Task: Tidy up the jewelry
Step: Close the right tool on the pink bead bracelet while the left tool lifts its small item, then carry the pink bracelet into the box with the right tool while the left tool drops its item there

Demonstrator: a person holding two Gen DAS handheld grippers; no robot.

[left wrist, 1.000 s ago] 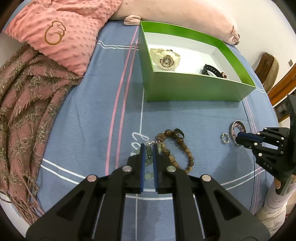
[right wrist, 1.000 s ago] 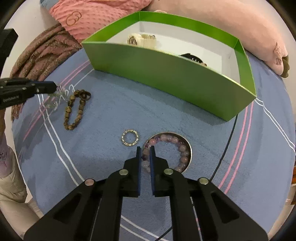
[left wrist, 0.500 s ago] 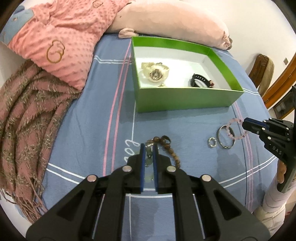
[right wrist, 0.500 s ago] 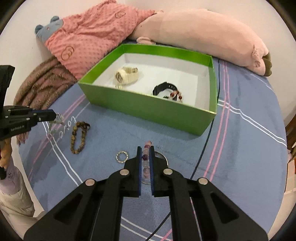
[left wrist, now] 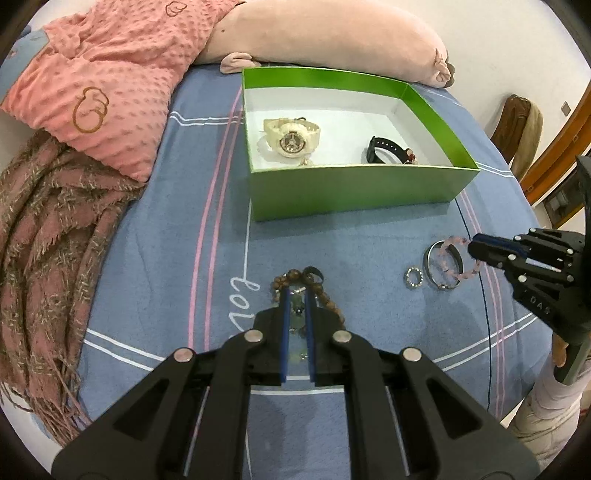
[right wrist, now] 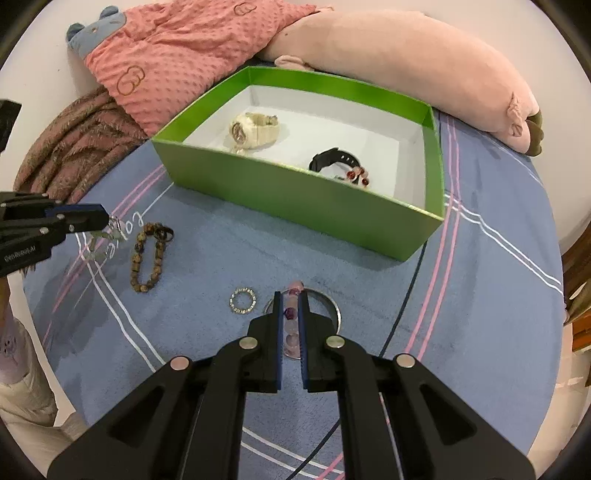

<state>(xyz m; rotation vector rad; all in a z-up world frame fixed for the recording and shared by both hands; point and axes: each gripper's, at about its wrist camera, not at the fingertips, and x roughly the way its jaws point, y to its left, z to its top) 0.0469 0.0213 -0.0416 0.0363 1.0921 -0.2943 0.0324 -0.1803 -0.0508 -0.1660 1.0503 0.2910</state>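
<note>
A green box (left wrist: 354,192) (right wrist: 295,195) holds a cream watch (left wrist: 291,136) (right wrist: 255,129) and a black band (left wrist: 384,153) (right wrist: 334,160). My left gripper (left wrist: 296,295) (right wrist: 107,221) is shut on a pale green bead bracelet (left wrist: 296,314), lifted above the blue cover. My right gripper (right wrist: 289,299) (left wrist: 471,245) is shut on a pink bead bracelet (right wrist: 291,325) (left wrist: 454,258), lifted above a silver bangle (left wrist: 439,266) (right wrist: 332,306). A brown bead bracelet (right wrist: 147,258) (left wrist: 328,295) and a small crystal ring (left wrist: 413,277) (right wrist: 242,300) lie on the cover.
A pink dotted cushion (left wrist: 110,85) and a long pink plush (left wrist: 332,33) lie behind the box. A brown fringed throw (left wrist: 48,229) lies at the left. A thin black cable (left wrist: 480,295) runs across the cover at the right.
Both grippers have risen and drawn back from the cover, each lifting its bracelet. The pink bracelet has come up out of the silver bangle.
</note>
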